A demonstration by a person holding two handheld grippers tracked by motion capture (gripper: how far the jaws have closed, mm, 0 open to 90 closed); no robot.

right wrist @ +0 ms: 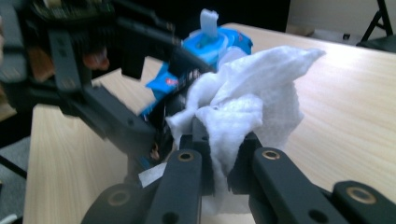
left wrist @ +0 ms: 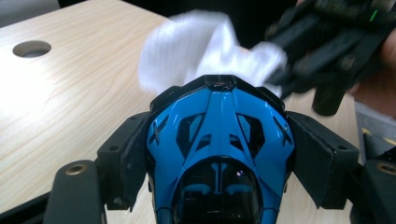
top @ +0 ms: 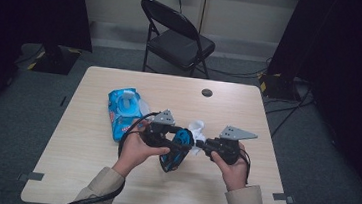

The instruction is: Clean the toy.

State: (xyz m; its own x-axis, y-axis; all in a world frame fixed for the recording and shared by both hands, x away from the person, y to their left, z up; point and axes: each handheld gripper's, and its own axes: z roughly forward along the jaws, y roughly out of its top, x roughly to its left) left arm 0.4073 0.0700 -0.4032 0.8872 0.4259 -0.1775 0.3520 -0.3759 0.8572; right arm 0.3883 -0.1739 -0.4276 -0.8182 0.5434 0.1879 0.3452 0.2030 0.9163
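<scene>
toy car (left wrist: 219, 140): glossy blue, black windows | left gripper (left wrist: 219, 149) jaws grasping it | right gripper (right wrist: 219, 154) jaws clenched on crumpled, probably damp white wipe (right wrist: 247, 102)

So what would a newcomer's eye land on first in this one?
Probably the glossy blue toy car clamped in the left hand-held gripper above the middle of the table. Next, the crumpled white wipe pinched in the right hand-held gripper, held against the car. Behind them, to the left, lies a blue wipes pack.

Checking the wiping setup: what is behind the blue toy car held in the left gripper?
Behind the blue toy car a white wipe, pinched in the right gripper, touches its front end; the contact spot is covered.
</scene>
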